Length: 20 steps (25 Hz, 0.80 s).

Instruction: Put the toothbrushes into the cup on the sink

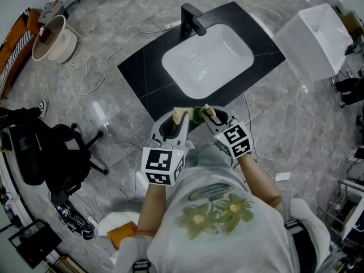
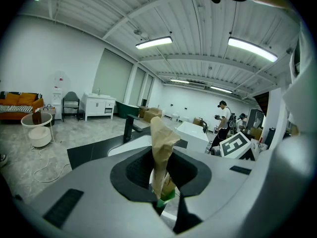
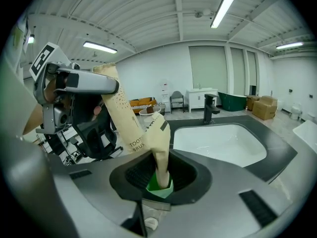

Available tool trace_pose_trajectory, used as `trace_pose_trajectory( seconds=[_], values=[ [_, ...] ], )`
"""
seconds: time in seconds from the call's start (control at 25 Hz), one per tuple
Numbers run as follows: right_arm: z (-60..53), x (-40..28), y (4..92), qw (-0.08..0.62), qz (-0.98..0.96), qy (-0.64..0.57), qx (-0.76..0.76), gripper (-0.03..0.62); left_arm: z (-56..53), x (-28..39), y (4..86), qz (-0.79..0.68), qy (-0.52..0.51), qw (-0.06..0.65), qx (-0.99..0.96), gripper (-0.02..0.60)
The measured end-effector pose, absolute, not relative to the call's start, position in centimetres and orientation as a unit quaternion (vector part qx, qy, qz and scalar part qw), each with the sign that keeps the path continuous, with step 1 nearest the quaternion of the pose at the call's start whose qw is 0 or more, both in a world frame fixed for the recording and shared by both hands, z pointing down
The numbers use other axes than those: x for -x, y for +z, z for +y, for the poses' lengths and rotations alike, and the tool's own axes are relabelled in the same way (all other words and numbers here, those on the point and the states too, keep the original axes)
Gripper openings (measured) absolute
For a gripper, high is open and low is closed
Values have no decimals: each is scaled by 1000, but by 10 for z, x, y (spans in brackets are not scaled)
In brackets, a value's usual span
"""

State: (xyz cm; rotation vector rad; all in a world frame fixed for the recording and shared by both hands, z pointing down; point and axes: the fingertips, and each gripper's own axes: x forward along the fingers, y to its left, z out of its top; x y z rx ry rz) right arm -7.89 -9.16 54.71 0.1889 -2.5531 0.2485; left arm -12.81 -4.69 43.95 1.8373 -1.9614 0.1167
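Toothbrush packet (image 3: pixel 130 128) of brown paper with a green end is held in the air at the near edge of the black surface (image 1: pixel 142 73), short of the white sink (image 1: pixel 207 61). The left gripper (image 2: pixel 159 177) pinches one end and the right gripper (image 3: pixel 159 178) pinches the other.

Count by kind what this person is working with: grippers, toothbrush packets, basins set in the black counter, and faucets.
Grippers: 2, the left gripper and the right gripper
Paper toothbrush packet: 1, apparently a single packet, clamped by both grippers
White basin: 1
Black faucet: 1
Total: 5
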Motion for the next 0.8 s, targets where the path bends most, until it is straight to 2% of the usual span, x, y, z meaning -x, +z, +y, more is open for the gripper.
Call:
trace_pose_trajectory(
  seconds=[0.16,0.32,0.56,0.8],
  values=[
    [-92,79,546,275,-953,100,-73,61,-45,129,438,-711,40,224,-666,87],
    [-91,79,544,269,-955,103,-76,127,-44,128,438,-710,36,224,-667,87],
    [-92,79,536,262,-957,96,-85,184,-42,125,434,-709,34,221,-669,87],
    [-98,79,518,243,-961,80,-107,201,-38,123,428,-709,32,218,-670,87]
  ],
)
